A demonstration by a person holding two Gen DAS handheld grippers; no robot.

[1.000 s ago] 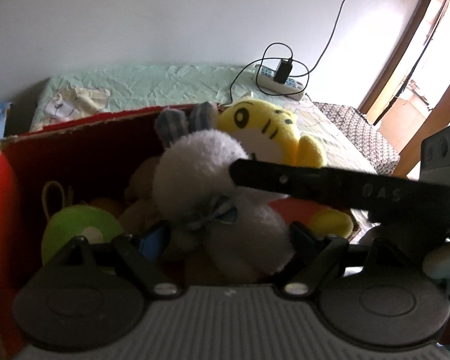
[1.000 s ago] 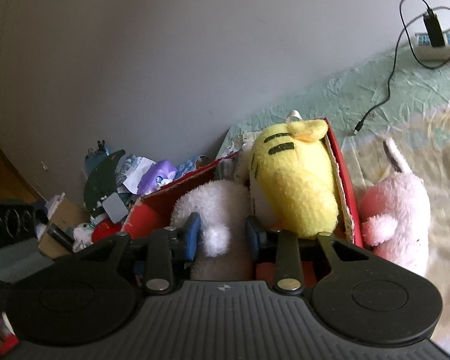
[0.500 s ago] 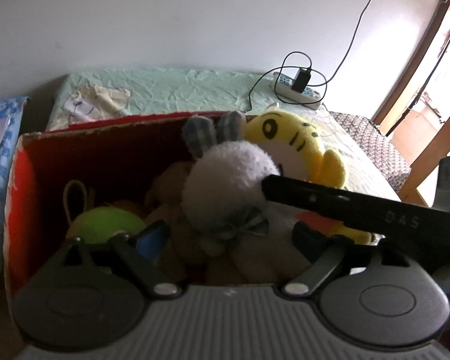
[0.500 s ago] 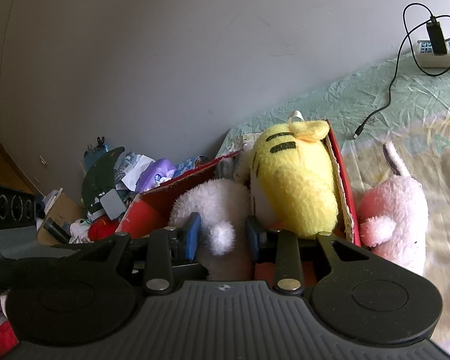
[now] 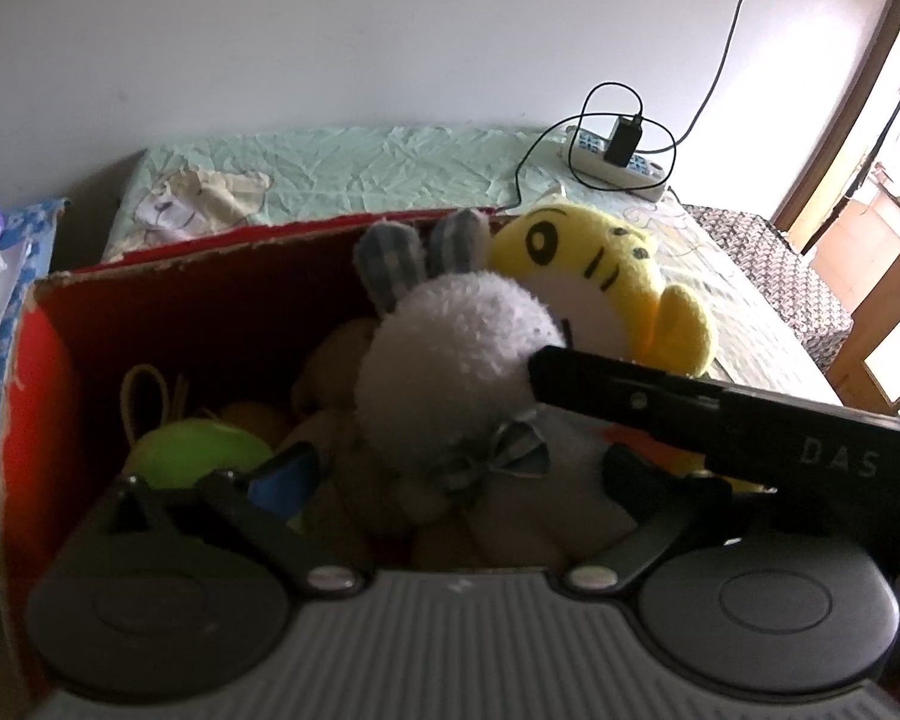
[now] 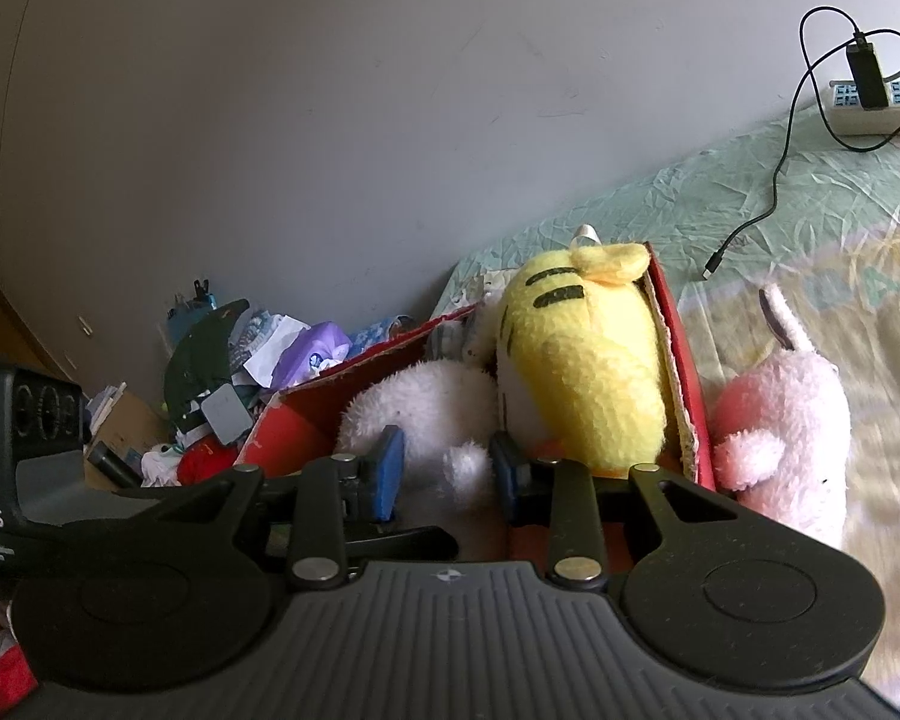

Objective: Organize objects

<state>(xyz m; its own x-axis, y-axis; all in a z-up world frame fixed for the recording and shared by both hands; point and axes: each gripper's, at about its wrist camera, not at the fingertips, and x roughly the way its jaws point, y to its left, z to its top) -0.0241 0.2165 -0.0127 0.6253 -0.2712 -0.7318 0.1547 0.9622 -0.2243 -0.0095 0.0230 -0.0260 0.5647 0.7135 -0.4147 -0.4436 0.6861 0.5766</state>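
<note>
A red cardboard box (image 5: 210, 246) (image 6: 684, 372) on the bed holds a white bunny plush (image 5: 456, 348) (image 6: 414, 402) with grey checked ears, a yellow tiger plush (image 5: 600, 264) (image 6: 582, 360), a green plush (image 5: 204, 450) and a brown one. My left gripper (image 5: 453, 471) hangs over the box, its jaws opening wide on either side of the bunny without pressing it. My right gripper (image 6: 444, 474) has its blue pads around a white tuft of the bunny, jaws closing on it. Its black body (image 5: 750, 432) crosses the left wrist view. A pink plush (image 6: 786, 408) lies outside the box.
A power strip (image 5: 618, 162) (image 6: 870, 114) with a charger and a loose cable lies on the green sheet near the wall. Left of the box is a heap of clutter (image 6: 240, 360). A doorway (image 5: 870, 120) opens at the far right.
The left jaws have spread wider off the bunny, and the left view has tipped a little. The right gripper stays in place on the white tuft.
</note>
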